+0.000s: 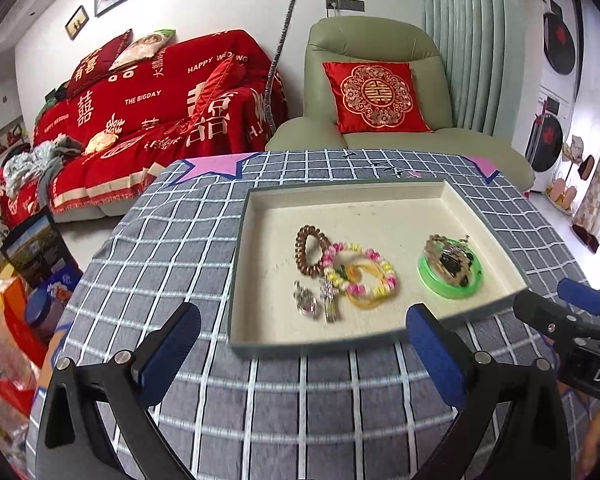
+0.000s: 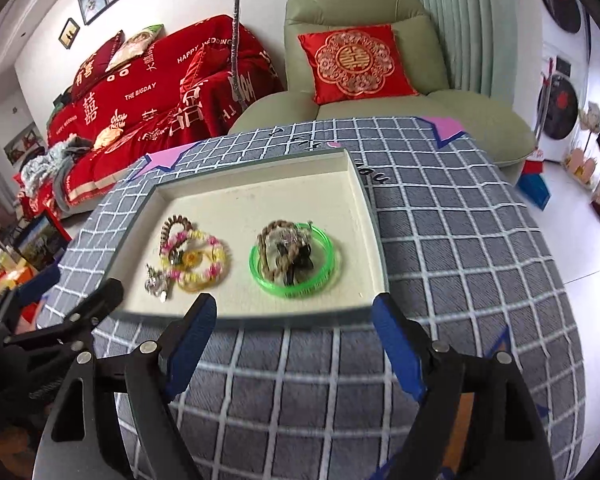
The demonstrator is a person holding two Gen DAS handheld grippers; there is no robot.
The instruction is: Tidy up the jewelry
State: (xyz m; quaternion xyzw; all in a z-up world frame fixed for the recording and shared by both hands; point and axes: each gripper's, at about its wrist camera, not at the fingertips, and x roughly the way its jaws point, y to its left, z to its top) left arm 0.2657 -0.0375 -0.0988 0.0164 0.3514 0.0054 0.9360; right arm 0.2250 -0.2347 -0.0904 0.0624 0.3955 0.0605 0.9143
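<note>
Jewelry sits in two heaps inside the cream tray (image 1: 260, 264) on the checked desk (image 1: 172, 248): beaded bracelets (image 1: 360, 276) left, green bangle (image 1: 450, 276) right. My left gripper (image 1: 300, 354) and right gripper (image 2: 294, 346) hover at the tray's near rim, fingers wide, holding nothing. I'd judge everything placed; withdraw straight back, clear of that rim.

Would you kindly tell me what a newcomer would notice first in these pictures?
Probably the shallow tray on the checked tablecloth, with jewelry in two heaps: a green bangle ringing darker pieces on the right, a pink-and-yellow bracelet tangled with others on the left. Behind it, the red sofa cover stands out.
</note>
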